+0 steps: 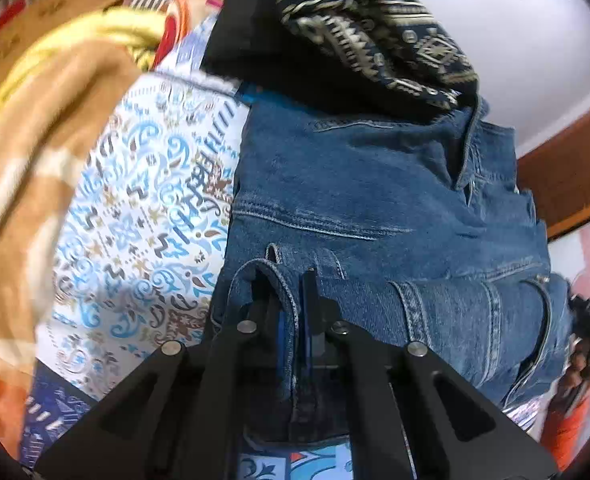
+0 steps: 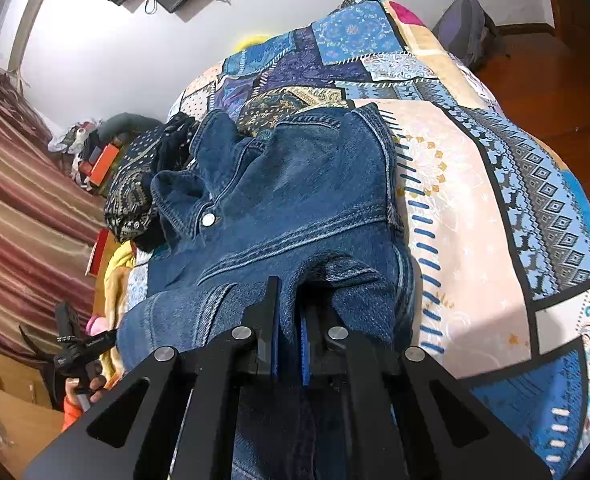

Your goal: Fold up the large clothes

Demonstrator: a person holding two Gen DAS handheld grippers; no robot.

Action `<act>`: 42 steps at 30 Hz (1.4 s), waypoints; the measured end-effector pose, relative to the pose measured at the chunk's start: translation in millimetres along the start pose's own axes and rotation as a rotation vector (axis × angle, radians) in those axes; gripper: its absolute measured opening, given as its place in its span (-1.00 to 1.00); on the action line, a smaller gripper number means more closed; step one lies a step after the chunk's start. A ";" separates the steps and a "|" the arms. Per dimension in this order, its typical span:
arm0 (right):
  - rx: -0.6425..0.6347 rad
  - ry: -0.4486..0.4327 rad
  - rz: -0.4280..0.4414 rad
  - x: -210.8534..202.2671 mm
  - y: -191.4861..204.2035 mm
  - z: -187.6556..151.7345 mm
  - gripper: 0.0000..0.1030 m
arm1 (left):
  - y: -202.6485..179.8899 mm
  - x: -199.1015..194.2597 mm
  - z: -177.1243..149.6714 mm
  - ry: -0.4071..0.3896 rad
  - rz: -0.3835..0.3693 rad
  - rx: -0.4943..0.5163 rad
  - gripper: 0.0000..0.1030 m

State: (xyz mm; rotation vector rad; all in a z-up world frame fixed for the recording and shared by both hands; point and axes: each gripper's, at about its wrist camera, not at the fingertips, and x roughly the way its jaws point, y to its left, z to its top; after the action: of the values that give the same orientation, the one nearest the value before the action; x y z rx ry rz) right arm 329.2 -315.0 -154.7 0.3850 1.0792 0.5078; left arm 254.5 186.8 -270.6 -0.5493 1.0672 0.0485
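Observation:
A blue denim jacket [image 1: 375, 184] lies on the patterned bedspread [image 1: 143, 208]. My left gripper [image 1: 285, 280] is shut on a fold of the jacket's hem edge, with denim pinched between the blue pads. In the right wrist view the same jacket [image 2: 295, 184] lies with its collar and a silver button toward the far left. My right gripper [image 2: 289, 292] is shut on another fold of the jacket's edge. The other gripper shows at the left edge of the right wrist view [image 2: 79, 348].
A dark patterned garment [image 1: 367, 28] lies beyond the jacket, also in the right wrist view [image 2: 135, 188]. A tan and yellow blanket [image 1: 47, 120] lies at the left. The patchwork bedspread [image 2: 495, 200] stretches right to the wooden floor [image 2: 555, 92]. A backpack [image 2: 467, 28] stands by the wall.

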 end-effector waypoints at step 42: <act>-0.113 0.118 -0.092 -13.4 23.2 -69.0 0.46 | -12.0 5.6 -61.4 0.062 -0.011 0.171 0.09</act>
State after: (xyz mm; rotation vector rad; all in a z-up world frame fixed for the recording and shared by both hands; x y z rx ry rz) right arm 257.1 -300.0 -161.9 0.2076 1.1708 0.5117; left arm 210.7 147.6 -292.7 -0.4039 1.1171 -0.0698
